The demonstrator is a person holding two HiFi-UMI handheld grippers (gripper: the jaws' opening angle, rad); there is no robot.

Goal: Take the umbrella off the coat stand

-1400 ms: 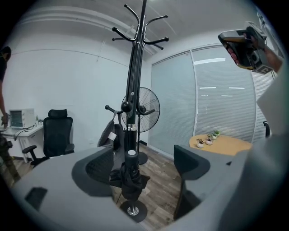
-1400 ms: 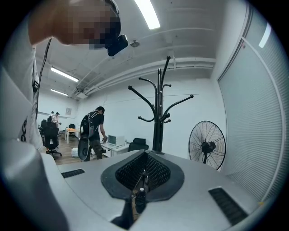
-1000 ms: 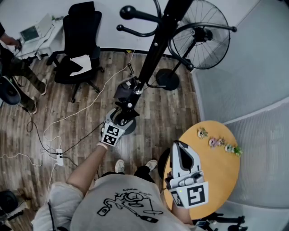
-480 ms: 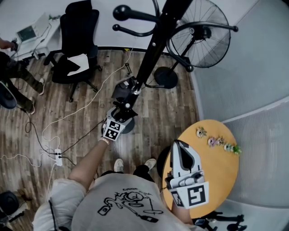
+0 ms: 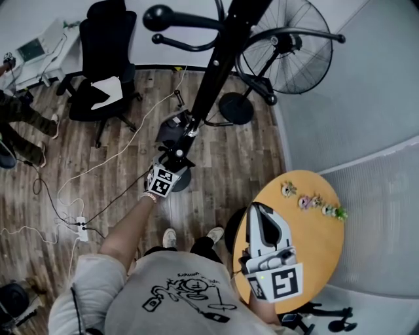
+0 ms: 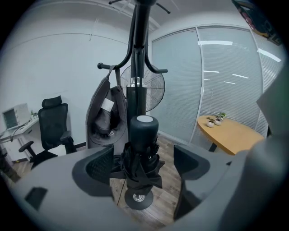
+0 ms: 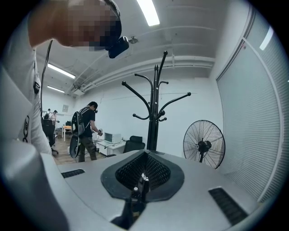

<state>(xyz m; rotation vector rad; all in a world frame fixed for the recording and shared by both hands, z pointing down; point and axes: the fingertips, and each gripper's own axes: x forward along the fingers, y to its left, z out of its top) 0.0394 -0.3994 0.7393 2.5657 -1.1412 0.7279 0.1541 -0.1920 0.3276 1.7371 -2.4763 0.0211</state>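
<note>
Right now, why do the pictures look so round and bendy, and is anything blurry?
Left gripper view: fisheye, dark corners, blinds bowed, umbrella sharp. Right gripper view: same round frame, ceiling light glaring bright. Head view: coat stand leans oddly from the wide lens; nothing smeared.

The room is seen from above in the head view. The coat stand (image 5: 211,78) and fan (image 5: 288,42) are shared by all views; the stand is seen near in the left gripper view, farther in the right gripper view.

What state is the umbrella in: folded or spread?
Folded. The left gripper view shows the umbrella as a compact bundle, black canopy gathered in loose pleats behind its round handle cap.
</note>
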